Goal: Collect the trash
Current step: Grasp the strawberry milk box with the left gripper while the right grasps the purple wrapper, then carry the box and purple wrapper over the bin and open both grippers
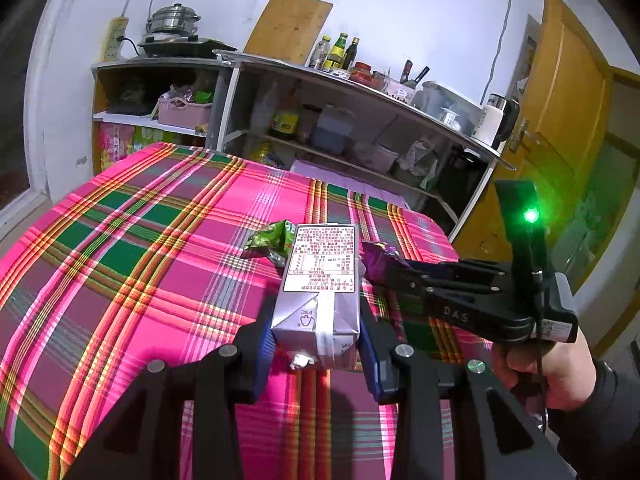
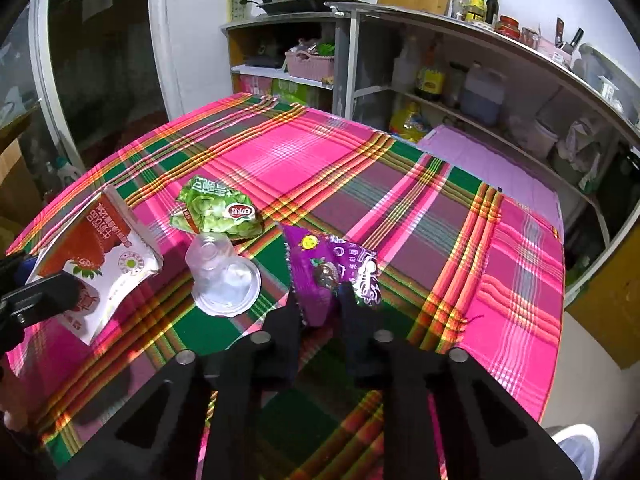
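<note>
Four pieces of trash show: one carton [image 1: 318,300], one green wrapper [image 2: 216,210], one purple wrapper [image 2: 328,268] and one clear cup [image 2: 222,276]. The carton is white with a red strawberry print and a label panel of small text; the left hand-held gripper [image 1: 318,340] pinches it by its folded end, its blue pads pressed on both sides, holding it above the desk [image 1: 120,240]. The right hand-held gripper [image 2: 318,312] is clamped on the near edge of the crumpled purple wrapper, which lies near the middle of the plaid cloth. The cup lies on its side just left of it, with the green wrapper just beyond the cup. The cloth's far half and right side are bare, giving free room there; the desk's right edge drops toward the floor, and shelves [image 2: 440,80] stand beyond the far edge.
</note>
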Demonstrator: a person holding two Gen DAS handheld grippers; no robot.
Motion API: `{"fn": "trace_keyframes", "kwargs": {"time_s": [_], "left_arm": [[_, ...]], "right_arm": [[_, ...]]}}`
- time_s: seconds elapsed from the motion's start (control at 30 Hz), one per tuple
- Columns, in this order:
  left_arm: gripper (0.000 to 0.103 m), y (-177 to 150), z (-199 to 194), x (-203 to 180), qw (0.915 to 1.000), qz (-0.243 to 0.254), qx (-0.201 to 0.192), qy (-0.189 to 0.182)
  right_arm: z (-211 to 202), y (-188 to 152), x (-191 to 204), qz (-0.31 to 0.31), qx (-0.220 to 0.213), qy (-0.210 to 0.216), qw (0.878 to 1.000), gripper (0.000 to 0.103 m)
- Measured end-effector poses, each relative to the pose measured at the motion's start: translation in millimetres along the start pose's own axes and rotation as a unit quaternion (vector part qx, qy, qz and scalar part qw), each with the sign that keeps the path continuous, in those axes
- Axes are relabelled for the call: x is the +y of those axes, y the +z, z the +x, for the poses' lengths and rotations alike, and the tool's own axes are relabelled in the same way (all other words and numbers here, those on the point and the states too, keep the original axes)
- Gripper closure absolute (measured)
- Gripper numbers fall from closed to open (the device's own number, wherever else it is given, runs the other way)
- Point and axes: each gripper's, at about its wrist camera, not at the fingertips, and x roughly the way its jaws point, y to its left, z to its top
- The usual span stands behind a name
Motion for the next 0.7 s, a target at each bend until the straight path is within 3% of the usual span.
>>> {"fn": "trace_keyframes", "kwargs": {"time_s": [0.33, 0.7], "left_arm": [[0.065, -3.7, -7.6, -16.0, 0.9998, 0.019, -0.003, 0.001], [0.065, -33.0, -38.1, -79.4, 0.9981, 0.054, 0.006, -0.027]], "right_arm": [[-59.2, -24.5, -1.8, 0.033, -0.037, 0.015, 0.999, 0.088], [-150.7, -89.7, -5.3, 0.091, -0.079, 0.017, 0.993, 0.088]]}}
